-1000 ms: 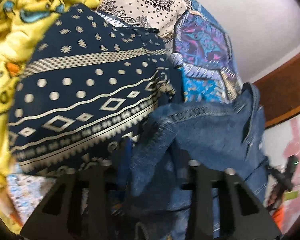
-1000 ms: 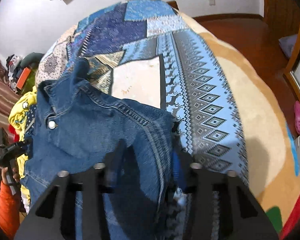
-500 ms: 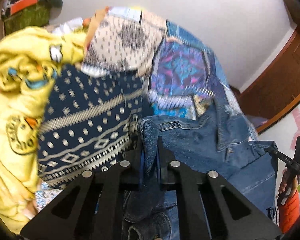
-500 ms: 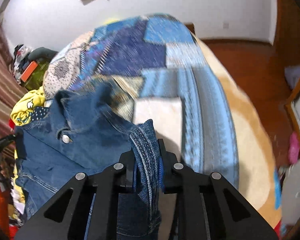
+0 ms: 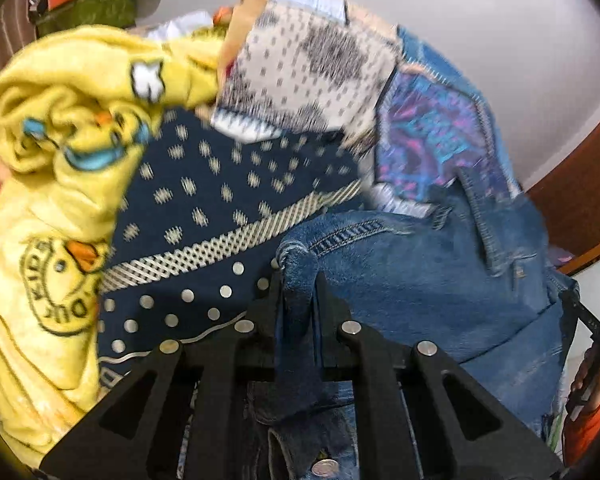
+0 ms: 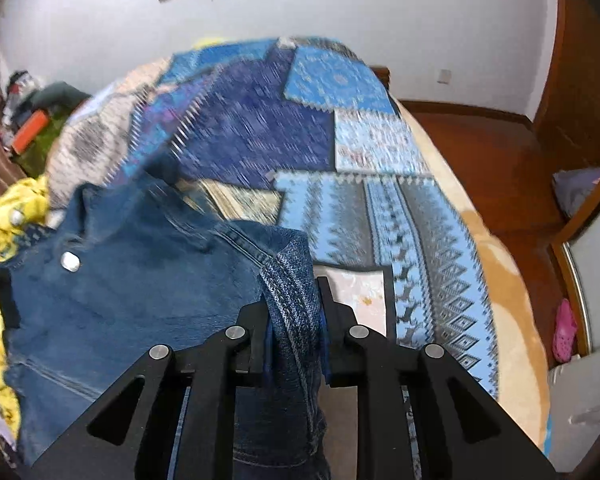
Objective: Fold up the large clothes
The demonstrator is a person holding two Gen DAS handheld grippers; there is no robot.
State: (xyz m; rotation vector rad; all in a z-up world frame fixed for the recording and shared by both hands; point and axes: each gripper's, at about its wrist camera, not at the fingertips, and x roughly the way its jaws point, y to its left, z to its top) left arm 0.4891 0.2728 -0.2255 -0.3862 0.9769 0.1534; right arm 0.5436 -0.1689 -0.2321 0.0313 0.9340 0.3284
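A blue denim jacket hangs stretched between my two grippers above the bed. My left gripper is shut on a fold of its left edge. My right gripper is shut on a fold of its right edge. In the right wrist view the jacket spreads to the left, with a metal button showing. Its lower part hangs out of sight below the fingers.
A patchwork blue quilt covers the bed. A navy patterned garment and a yellow duck-print garment are piled at the left. Wooden floor and a pink shoe lie to the right.
Both grippers have closed on the jacket's edges and lifted it. The views now look higher, towards the wall, and the denim is drawn out between them.
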